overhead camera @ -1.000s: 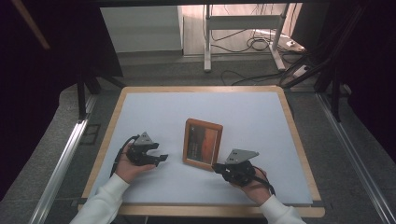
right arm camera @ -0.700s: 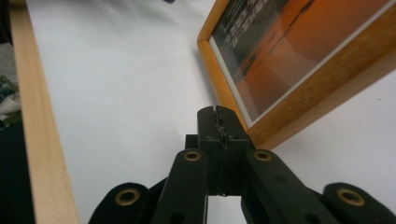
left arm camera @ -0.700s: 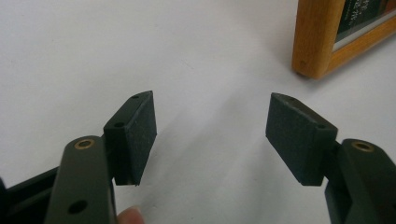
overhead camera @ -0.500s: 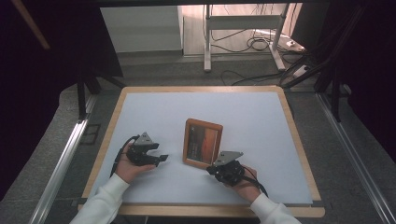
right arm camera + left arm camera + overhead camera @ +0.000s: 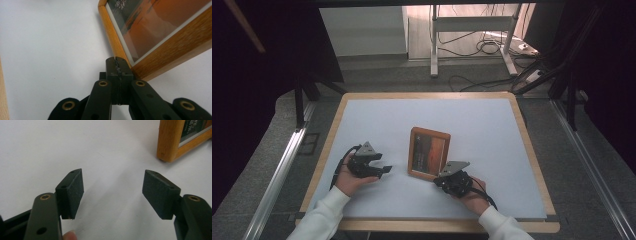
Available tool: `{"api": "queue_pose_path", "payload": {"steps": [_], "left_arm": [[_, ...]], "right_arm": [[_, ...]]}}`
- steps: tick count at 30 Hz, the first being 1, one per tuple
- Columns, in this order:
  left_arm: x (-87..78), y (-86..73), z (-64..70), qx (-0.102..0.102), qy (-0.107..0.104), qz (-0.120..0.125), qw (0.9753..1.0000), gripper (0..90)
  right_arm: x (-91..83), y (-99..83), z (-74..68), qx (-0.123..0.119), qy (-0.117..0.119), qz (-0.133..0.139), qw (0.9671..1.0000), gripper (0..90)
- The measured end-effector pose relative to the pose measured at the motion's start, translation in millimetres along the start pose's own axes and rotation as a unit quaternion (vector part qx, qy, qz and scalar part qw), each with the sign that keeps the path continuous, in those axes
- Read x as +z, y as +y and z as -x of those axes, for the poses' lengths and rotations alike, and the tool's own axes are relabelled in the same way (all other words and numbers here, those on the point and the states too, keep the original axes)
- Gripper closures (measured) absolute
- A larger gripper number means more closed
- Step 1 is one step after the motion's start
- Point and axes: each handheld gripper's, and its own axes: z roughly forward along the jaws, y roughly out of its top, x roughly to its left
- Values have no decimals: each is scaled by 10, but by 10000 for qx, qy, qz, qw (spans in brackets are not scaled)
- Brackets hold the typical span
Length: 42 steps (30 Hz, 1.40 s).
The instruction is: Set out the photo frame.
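Right tool (image 5: 443, 177) has moved up to picture frame (image 5: 429, 153) corner.

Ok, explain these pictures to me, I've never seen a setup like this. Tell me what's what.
A person sits at a white table holding a hand-operated gripper in each hand. The high view looks down from above. The other two pictures come from cameras riding on each gripper. A wooden picture frame lies on the table. The left gripper is open and holds nothing, with the frame's corner off to one side. The right gripper has its jaws shut, tips at a corner of the frame; whether they touch it is unclear.
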Motion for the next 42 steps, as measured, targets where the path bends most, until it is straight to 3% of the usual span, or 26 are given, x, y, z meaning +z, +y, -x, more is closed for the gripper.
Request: {"api": "queue_pose_path", "payload": {"steps": [29, 34, 42], "left_arm": [[5, 0, 3, 2, -19, -11, 10000, 332], [2, 6, 7, -17, -17, 24, 10000, 332], [20, 17, 27, 4, -2, 8, 10000, 332]], "right_arm": [[-55, -43, 120, 134, -180, 58, 9997, 900], [-132, -31, 124, 169, -96, 297, 9994, 900], [-355, -94, 226, 252, -248, 611, 9975, 899]]}}
